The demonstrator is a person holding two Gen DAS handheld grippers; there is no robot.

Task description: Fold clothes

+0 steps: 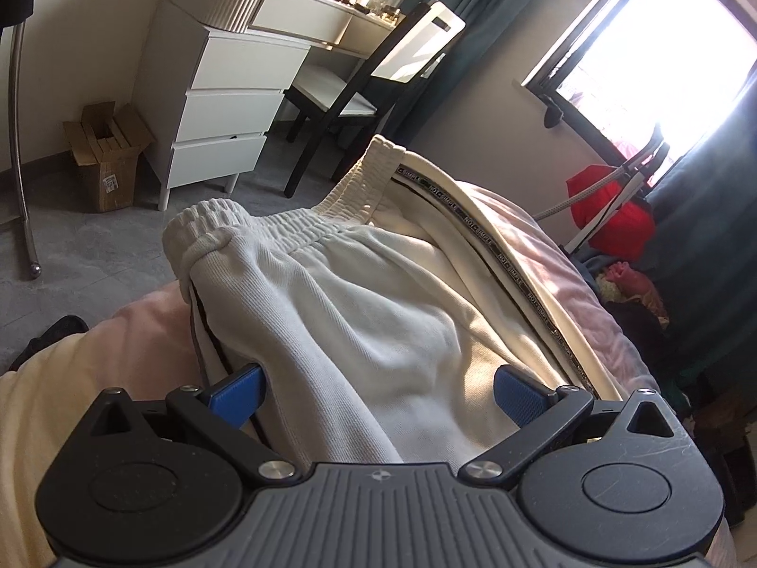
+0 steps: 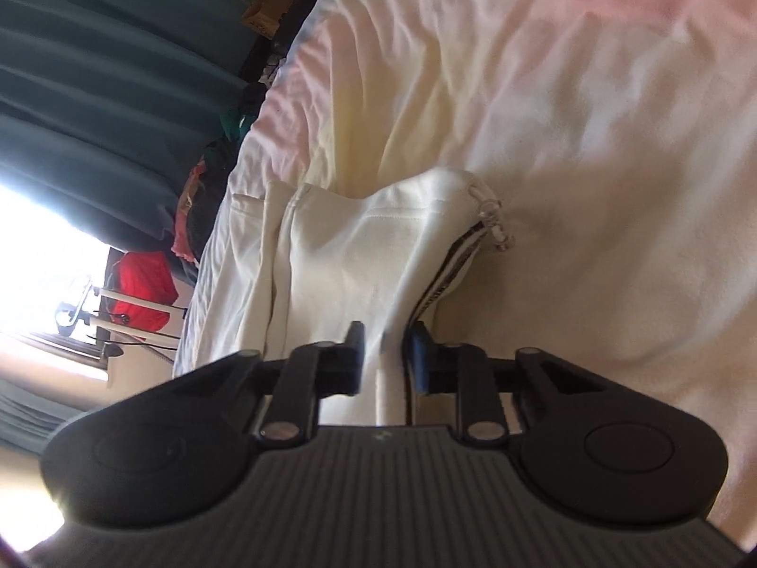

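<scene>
White sweatpants [image 1: 378,293] with an elastic waistband [image 1: 265,232] and a black striped side seam lie across the bed's pale pink and yellow sheet [image 1: 118,355]. My left gripper [image 1: 378,388] is spread wide, its blue pads [image 1: 236,393] on either side of a bulge of the cloth; I see no pinch. In the right wrist view the sweatpants [image 2: 359,246] are folded over, with a drawstring [image 2: 492,222] at the far corner. My right gripper [image 2: 385,359] is nearly closed, its fingers pinching a fold of the cloth by the striped seam.
Beyond the bed stand a white chest of drawers [image 1: 222,109], a dark chair [image 1: 378,75] and an open cardboard box [image 1: 109,156] on the grey floor. A red bundle [image 1: 610,208] and heaped clothes lie by the bright window [image 1: 662,47]. Teal curtains [image 2: 94,71] hang alongside.
</scene>
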